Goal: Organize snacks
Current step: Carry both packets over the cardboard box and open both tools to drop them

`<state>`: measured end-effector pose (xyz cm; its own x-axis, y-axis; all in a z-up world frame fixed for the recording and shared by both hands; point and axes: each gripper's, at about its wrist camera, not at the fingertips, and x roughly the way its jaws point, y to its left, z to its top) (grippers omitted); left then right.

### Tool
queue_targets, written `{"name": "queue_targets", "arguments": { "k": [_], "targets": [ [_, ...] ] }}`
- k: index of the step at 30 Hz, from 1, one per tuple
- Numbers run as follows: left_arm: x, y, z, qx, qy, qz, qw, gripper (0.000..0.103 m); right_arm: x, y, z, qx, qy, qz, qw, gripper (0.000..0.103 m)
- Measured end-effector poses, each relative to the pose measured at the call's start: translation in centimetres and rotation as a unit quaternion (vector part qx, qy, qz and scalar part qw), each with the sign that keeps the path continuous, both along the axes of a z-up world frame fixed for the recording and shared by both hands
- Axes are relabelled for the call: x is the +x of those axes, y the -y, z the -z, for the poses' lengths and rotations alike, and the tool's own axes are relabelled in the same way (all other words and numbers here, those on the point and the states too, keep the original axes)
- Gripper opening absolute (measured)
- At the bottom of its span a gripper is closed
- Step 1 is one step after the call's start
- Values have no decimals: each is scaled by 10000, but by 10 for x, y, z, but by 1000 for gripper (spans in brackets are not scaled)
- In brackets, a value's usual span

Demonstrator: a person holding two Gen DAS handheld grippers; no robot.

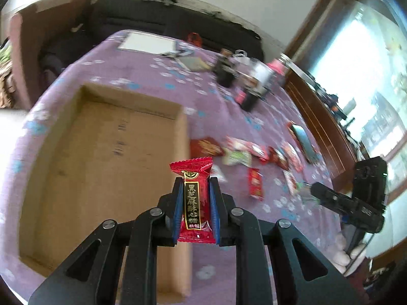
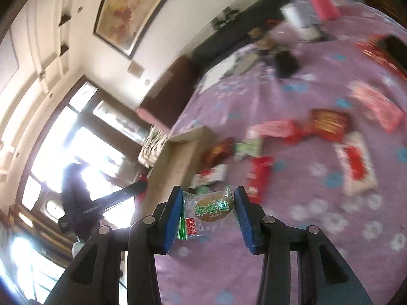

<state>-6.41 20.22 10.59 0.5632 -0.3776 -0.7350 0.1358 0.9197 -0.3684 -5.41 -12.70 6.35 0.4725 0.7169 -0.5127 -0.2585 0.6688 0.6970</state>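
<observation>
My left gripper [image 1: 196, 180] is shut on a red candy packet [image 1: 194, 203] with gold characters. It holds the packet upright above the right wall of an open cardboard box [image 1: 106, 167], whose inside looks bare. My right gripper [image 2: 208, 190] is shut on a clear-wrapped brown cake [image 2: 212, 208] with green characters, and the wrapper touches both blue pads. It is held above the purple flowered cloth [image 2: 305, 228], just right of the box [image 2: 175, 162]. Several loose snack packets [image 1: 254, 152] lie scattered on the cloth to the right of the box, and the largest red packet [image 2: 328, 124] lies farther out.
Dark bottles and jars [image 1: 251, 84] stand at the far side of the cloth, with a white sheet [image 1: 147, 42] behind the box. A phone [image 1: 302, 139] lies near the snacks. A wooden frame [image 1: 318, 117] runs along the right edge. A dark sofa [image 1: 152, 17] stands beyond.
</observation>
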Motion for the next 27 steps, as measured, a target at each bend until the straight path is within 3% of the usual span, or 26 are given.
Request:
{"name": "queue_targets", "arguments": {
  "k": [7, 13, 18, 22, 24, 27],
  "targets": [
    [66, -55, 16, -43, -236, -535, 9983, 16, 51, -122, -26, -1009, 444, -649, 9918, 42],
    [123, -74, 63, -281, -707, -726, 9945, 16, 96, -221, -1, -2311, 897, -972, 9639, 42],
    [146, -74, 83, -319, -852, -732, 9932, 16, 122, -251, 27, -2865, 951, -1026, 9478, 42],
    [150, -70, 85, -260, -802, -711, 9939, 16, 135, -253, 38, -3020, 965, -1009, 9430, 44],
    [151, -69, 84, -211, -776, -728, 9941, 21, 138, -253, 41, -3112, 1028, -962, 9399, 47],
    [152, -70, 83, -164, -773, -784, 9938, 25, 142, -249, 38, -2994, 1033, -912, 9441, 50]
  ]
}}
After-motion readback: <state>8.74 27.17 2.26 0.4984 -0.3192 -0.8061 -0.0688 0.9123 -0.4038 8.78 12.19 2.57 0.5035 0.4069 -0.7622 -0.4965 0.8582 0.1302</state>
